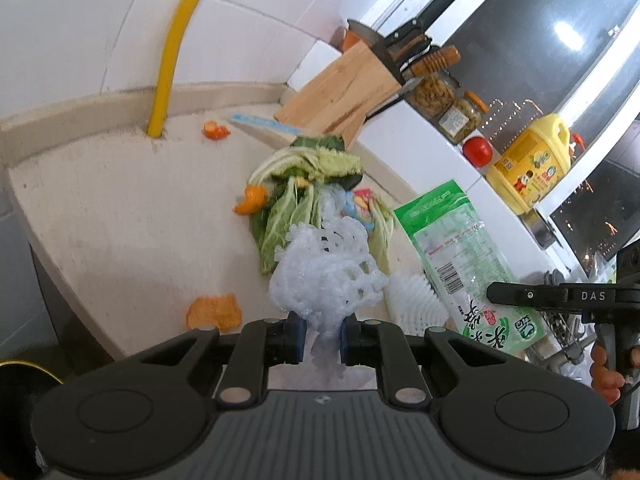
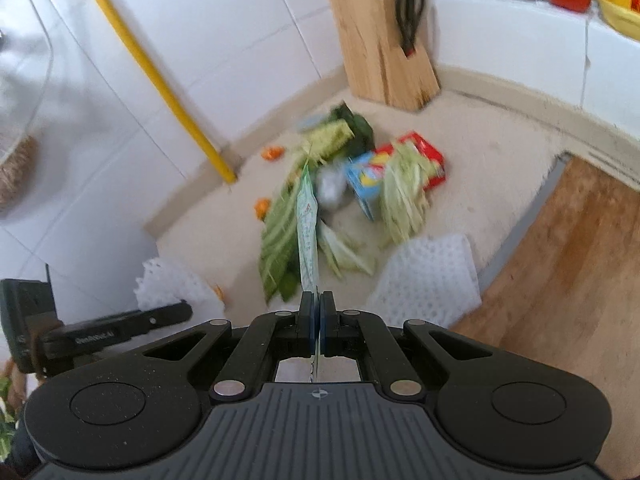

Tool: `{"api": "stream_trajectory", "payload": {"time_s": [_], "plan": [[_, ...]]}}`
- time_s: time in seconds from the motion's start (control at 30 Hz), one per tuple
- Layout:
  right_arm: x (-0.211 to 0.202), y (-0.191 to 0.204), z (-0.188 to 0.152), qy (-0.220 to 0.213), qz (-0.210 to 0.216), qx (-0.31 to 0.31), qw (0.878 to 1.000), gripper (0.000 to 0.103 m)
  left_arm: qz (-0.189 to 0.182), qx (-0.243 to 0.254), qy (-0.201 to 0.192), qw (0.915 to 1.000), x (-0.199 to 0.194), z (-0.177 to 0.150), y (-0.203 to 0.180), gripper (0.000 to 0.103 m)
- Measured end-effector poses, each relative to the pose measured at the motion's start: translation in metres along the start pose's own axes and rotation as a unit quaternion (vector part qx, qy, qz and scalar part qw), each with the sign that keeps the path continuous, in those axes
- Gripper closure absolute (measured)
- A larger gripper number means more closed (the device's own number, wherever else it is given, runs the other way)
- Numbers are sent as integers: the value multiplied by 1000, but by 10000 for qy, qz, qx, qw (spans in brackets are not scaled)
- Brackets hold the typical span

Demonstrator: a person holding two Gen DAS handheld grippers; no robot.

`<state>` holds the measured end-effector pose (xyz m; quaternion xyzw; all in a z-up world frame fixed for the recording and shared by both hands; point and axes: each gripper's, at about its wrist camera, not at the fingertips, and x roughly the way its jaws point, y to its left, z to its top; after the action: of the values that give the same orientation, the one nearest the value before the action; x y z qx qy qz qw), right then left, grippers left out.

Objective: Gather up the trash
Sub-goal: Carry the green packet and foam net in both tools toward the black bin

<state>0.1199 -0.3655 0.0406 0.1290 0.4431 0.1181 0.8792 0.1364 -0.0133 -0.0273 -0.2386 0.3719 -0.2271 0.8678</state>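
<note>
My left gripper is shut on a white foam fruit net, which bulges up from between the blue pads above the counter. My right gripper is shut on a green printed plastic package, seen edge-on there and flat in the left wrist view. A heap of trash lies on the beige counter: cabbage leaves, colourful wrappers, and orange peels. A second foam net lies flat near the counter's edge. The left gripper shows at the left of the right wrist view.
A wooden knife block stands in the corner beside a yellow pipe. On the white ledge are jars, a tomato and a yellow oil bottle. A wooden surface lies past the counter's edge.
</note>
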Motion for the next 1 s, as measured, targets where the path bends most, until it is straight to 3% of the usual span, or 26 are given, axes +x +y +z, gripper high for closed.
{"api": "stream_trajectory", "payload": {"time_s": [0.5,1.0], "plan": [[32,59,22,-91,877,-504,9948,100,582,-148,-656,9960,-55,-1,20,92],[82,151,20,382,1823,-1292,9740,100,1444,-599,-1287,9793,-131,-29,52,92]]}}
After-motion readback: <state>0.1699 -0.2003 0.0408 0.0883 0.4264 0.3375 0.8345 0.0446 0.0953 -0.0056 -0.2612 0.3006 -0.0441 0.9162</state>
